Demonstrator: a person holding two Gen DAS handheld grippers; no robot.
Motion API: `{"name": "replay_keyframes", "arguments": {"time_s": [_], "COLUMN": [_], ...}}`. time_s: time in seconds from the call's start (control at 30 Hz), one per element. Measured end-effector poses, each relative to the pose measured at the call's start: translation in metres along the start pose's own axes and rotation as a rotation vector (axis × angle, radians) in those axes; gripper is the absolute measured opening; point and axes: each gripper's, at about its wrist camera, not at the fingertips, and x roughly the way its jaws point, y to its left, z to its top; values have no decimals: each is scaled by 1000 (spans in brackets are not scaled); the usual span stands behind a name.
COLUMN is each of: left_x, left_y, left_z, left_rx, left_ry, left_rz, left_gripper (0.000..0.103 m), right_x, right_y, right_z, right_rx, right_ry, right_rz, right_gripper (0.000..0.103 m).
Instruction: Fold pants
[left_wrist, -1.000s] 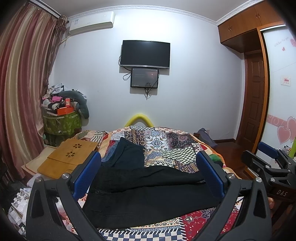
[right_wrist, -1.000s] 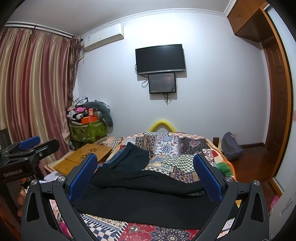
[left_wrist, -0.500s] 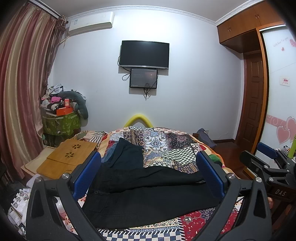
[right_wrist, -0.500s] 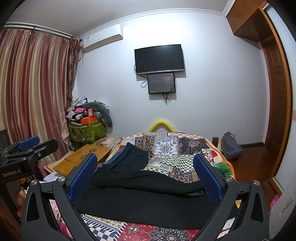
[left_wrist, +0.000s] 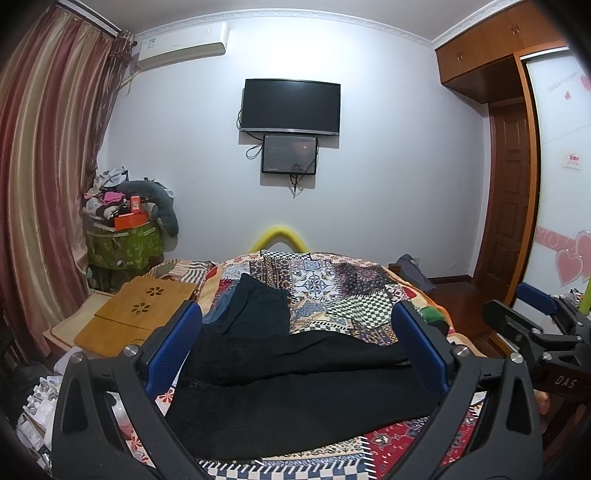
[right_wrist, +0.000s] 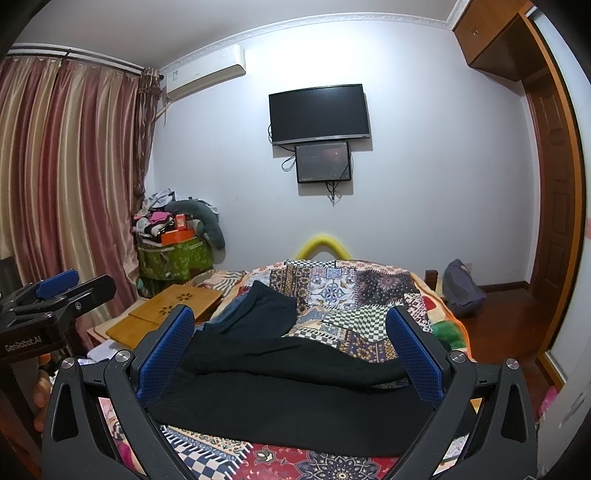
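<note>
Black pants (left_wrist: 295, 391) lie across the near end of a patchwork-covered bed (left_wrist: 351, 291), waist to the left, one leg lying over the other. They also show in the right wrist view (right_wrist: 295, 391). My left gripper (left_wrist: 295, 350) is open and empty, held above the pants. My right gripper (right_wrist: 291, 350) is open and empty too, above the same pants. The right gripper shows at the right edge of the left wrist view (left_wrist: 535, 332); the left gripper shows at the left edge of the right wrist view (right_wrist: 55, 299).
A dark blue garment (left_wrist: 258, 306) lies further up the bed. A wooden lap table (left_wrist: 136, 314) sits left of the bed. A green bin (left_wrist: 125, 247) piled with clutter stands by the curtain. A bag (right_wrist: 461, 291) lies on the floor at right, near the door.
Both grippers stay open over the pants. The views shift only very slightly; nothing was taken hold of.
</note>
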Motion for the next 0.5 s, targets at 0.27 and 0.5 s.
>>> {"name": "replay_keyframes", "arguments": {"time_s": [0.27, 0.5], "left_x": [62, 164], "left_y": [24, 71], "left_z": [2, -6], "left_rx": [17, -13], "left_ry": [74, 274], "left_rz": [35, 77], "left_gripper": [103, 103], "right_x": [41, 112], "right_y": [-7, -24], "right_z": [0, -13], "right_rx": [-33, -55], "right_ry": [39, 150], "right_rz": [4, 15], "right_gripper": [103, 103]}}
